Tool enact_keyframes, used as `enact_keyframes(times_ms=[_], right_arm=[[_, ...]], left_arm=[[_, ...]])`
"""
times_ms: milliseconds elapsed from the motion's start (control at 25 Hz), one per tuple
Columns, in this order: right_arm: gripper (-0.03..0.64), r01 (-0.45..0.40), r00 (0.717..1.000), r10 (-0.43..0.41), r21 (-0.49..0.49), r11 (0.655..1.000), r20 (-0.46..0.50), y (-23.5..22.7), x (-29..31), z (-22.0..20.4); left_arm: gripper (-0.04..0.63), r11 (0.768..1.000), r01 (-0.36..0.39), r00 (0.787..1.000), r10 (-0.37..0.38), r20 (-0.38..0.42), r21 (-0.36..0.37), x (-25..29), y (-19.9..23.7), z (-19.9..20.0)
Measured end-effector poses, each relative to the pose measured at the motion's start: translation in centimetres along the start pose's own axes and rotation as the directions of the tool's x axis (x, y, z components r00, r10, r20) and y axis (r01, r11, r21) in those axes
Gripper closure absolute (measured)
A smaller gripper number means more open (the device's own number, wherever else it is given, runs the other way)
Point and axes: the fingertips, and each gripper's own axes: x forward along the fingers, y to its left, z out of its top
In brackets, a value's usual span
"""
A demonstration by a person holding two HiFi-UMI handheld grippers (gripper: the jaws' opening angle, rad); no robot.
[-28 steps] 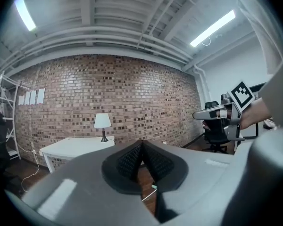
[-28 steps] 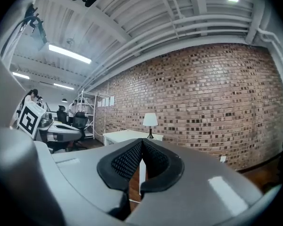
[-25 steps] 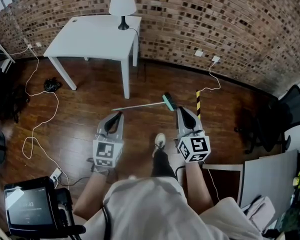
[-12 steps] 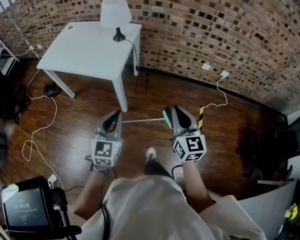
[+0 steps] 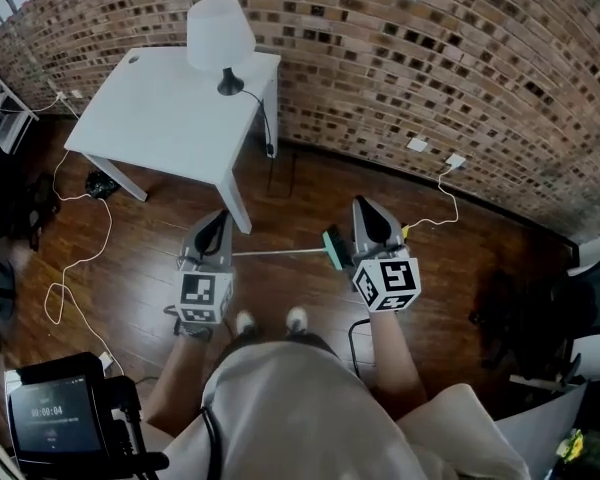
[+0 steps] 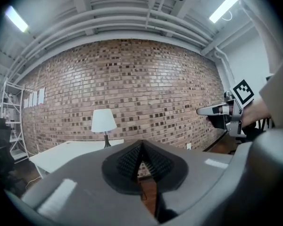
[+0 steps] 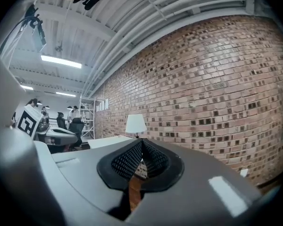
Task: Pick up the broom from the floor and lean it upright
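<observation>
Both the left gripper [image 5: 220, 220] and right gripper [image 5: 366, 210] have jaws together, empty. I've walked up, so the broom [image 5: 280, 252] now lies on the floor [image 5: 130, 258] just ahead, between them. Stooping comes next, I judge.

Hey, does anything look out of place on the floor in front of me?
Yes. The broom lies flat on the wooden floor just beyond your feet, its green head to the right and its thin handle running left toward the white table's leg. It would normally stand leaning upright.
</observation>
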Motion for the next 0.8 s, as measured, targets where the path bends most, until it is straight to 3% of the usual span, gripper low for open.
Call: enact_keyframes(times_ms=[360, 560, 800], right_arm=[[0.603, -0.028, 0.999, 0.028, 0.02, 0.999, -0.016, 0.8, 3.6, -0.3], [0.601, -0.135, 0.99, 0.134, -0.012, 0.991, -0.035, 3.3, 6.0, -1.3], [0.563, -0.19, 0.974, 0.19, 0.008, 0.982, -0.121, 5.5, 9.8, -5.4]], left_arm=[[0.594, 0.999, 0.037, 0.999, -0.036, -0.036, 0.006, 2.5, 2.0, -1.1], [0.594, 1.0, 0.003, 0.997, -0.004, -0.083, -0.019, 2.7, 4.6, -3.9], [0.594, 0.997, -0.06, 0.987, 0.053, -0.151, -0.041, 2.6, 8.6, -7.6]])
